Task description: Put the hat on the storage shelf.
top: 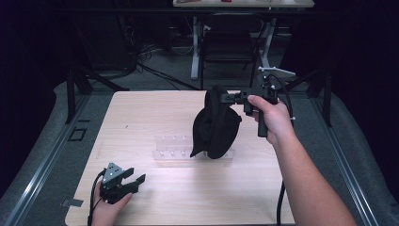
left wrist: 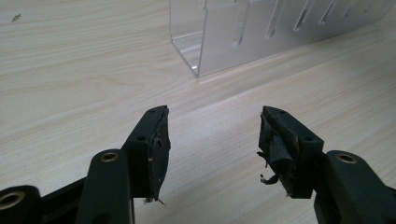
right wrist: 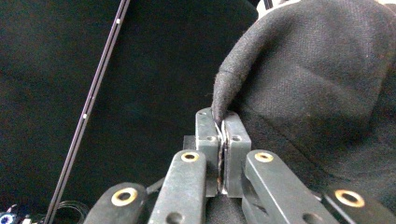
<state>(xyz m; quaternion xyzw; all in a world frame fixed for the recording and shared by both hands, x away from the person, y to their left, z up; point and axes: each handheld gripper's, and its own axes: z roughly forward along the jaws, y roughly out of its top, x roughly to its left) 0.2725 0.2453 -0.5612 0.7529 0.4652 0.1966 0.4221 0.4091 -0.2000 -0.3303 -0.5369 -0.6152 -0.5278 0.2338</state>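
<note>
We see a light wooden table w/ a clear acrylic rack lying near its middle. The rack has small slots along its wall.

The right gripper is held up in the air by the right hand, above the far right part of the table. Its jaws are pressed together on the edge of a black cap. The cap hangs down from the jaws, over the right end of the rack; we cannot tell if its lowest part touches the rack or the table. In the right gripper view the right gripper has both jaws flat against each other, and a folded corner of the black cap goes between their tips. The rest of the cap spreads to the right and above the jaws, so the fabric is mostly on one side of the gripper, not around it.

The left gripper is low at the near left corner of the table, held by the left hand. Its jaws stand apart w/ nothing between them. In the left gripper view the left gripper points toward the acrylic rack, which is ahead of the jaws and apart from them, w/ bare wood between. The rubber pads look worn and torn at the edges.

The cap is well apart from the left gripper.
</note>
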